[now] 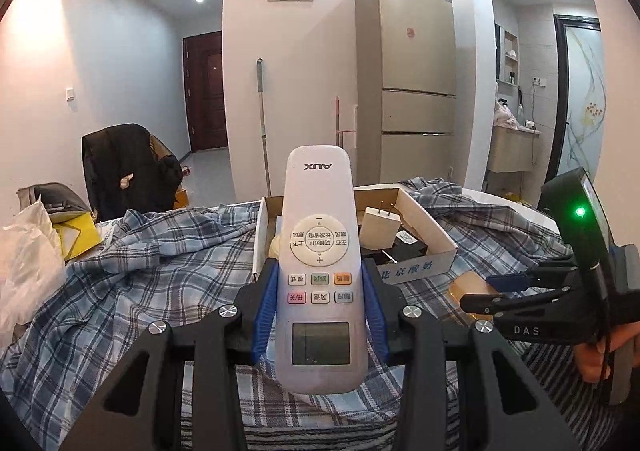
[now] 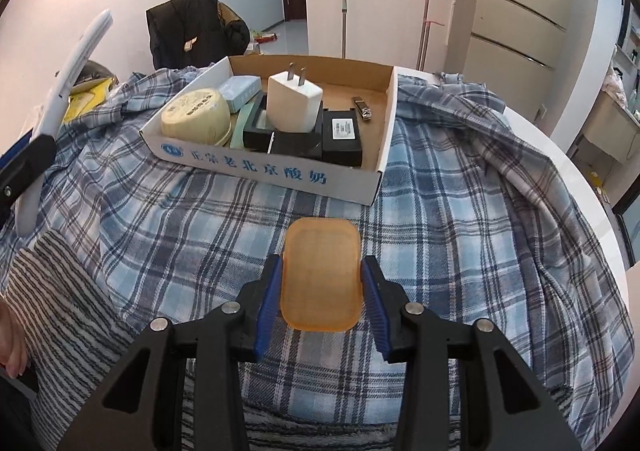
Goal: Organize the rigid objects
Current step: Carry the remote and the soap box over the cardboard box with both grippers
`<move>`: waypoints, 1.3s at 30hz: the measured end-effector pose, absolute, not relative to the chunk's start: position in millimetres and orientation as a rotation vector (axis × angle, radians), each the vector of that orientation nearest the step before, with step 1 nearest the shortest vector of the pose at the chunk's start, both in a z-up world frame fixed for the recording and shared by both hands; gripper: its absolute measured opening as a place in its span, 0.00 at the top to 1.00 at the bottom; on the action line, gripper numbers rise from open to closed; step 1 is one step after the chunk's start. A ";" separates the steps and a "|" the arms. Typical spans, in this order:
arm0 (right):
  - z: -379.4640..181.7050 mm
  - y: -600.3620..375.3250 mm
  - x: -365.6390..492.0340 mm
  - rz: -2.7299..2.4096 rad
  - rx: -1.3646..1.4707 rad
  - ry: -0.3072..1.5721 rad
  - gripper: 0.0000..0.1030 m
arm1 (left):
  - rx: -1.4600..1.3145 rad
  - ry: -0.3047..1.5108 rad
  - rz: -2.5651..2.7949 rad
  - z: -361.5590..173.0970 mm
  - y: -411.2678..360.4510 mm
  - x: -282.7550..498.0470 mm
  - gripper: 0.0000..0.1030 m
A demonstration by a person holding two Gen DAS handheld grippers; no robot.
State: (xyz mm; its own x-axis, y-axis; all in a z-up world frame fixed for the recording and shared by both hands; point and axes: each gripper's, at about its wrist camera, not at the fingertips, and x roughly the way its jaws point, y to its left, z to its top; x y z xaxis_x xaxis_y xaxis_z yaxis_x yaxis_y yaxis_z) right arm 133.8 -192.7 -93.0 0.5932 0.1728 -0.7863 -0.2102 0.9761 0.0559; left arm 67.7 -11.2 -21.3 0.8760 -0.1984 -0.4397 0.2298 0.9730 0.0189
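Observation:
My left gripper [image 1: 319, 267] is shut on a white AUX remote [image 1: 318, 235], which stands tilted up above the plaid cloth; the remote [image 2: 68, 79] also shows at the left edge of the right wrist view. My right gripper [image 2: 320, 263] is shut on a flat orange translucent case [image 2: 319, 275], its blue pads [image 2: 267, 303] against both long sides, low over the cloth. Just beyond it lies an open cardboard box [image 2: 260, 171] holding a white charger plug [image 2: 294, 99], a round cream tin [image 2: 196, 115], black boxes [image 2: 342, 135] and a nail clipper [image 2: 362, 107].
A blue plaid cloth [image 2: 460, 211] covers the round white table [image 2: 592, 203]; a striped cloth [image 2: 68, 299] lies at the near left. A yellow packet [image 1: 78, 237] and a plastic bag [image 1: 28, 263] sit at far left. A chair with a black jacket [image 1: 124, 167] and a fridge [image 1: 412, 75] stand behind.

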 end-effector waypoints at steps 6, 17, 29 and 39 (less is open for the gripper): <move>-86.4 -196.0 129.1 0.219 -0.011 0.903 0.63 | 0.102 0.431 -0.185 -19.4 -13.7 64.4 0.59; -15.0 -208.5 126.8 0.235 0.027 0.822 0.63 | 0.166 0.348 -0.135 33.2 -26.4 50.5 0.59; 67.1 -219.0 182.1 0.195 0.092 0.659 0.63 | -0.035 0.402 -0.161 94.7 -40.9 144.2 0.59; 28.0 -200.3 244.3 0.202 0.111 0.743 0.63 | -0.025 0.496 -0.200 65.8 -48.3 221.7 0.59</move>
State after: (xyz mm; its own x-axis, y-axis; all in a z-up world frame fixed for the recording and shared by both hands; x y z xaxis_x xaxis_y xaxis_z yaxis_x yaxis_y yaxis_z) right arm 244.3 -200.3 28.0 0.7186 0.2209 -0.6594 -0.1428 0.9749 0.1709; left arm 221.7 -48.3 65.8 0.8602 -0.1968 -0.4705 0.1848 0.9801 -0.0721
